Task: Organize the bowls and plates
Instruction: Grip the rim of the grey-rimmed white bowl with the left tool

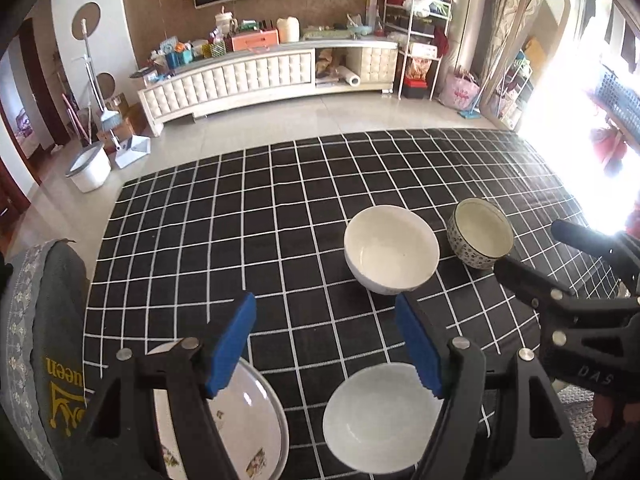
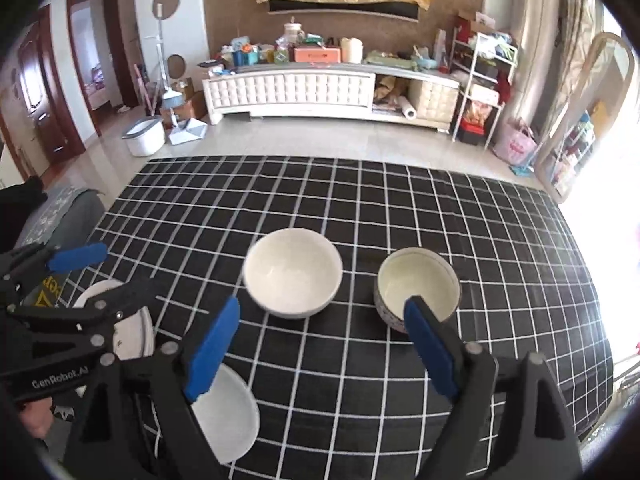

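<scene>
Both grippers are hanging wide apart with nothing between the pads, so no dish is picked up yet. Left gripper [image 1: 326, 346] is hovering over the near edge of the checked cloth [image 1: 240, 240], and the shallow white bowl [image 1: 380, 416] is sitting just below its right pad, with the decorated plate [image 1: 248, 420] under its left one. Right gripper [image 2: 322, 348] is pointing toward the far pair: the patterned bowl [image 2: 416, 284] is lying right ahead of its right pad, the plain white bowl [image 2: 292, 272] just left of centre. My guess is the right side is nearer the patterned one, the left nearer the plate and the shallow bowl. Counting up: three bowls, one plate for sure; there's possibly a second plate under it, can't tell.
</scene>
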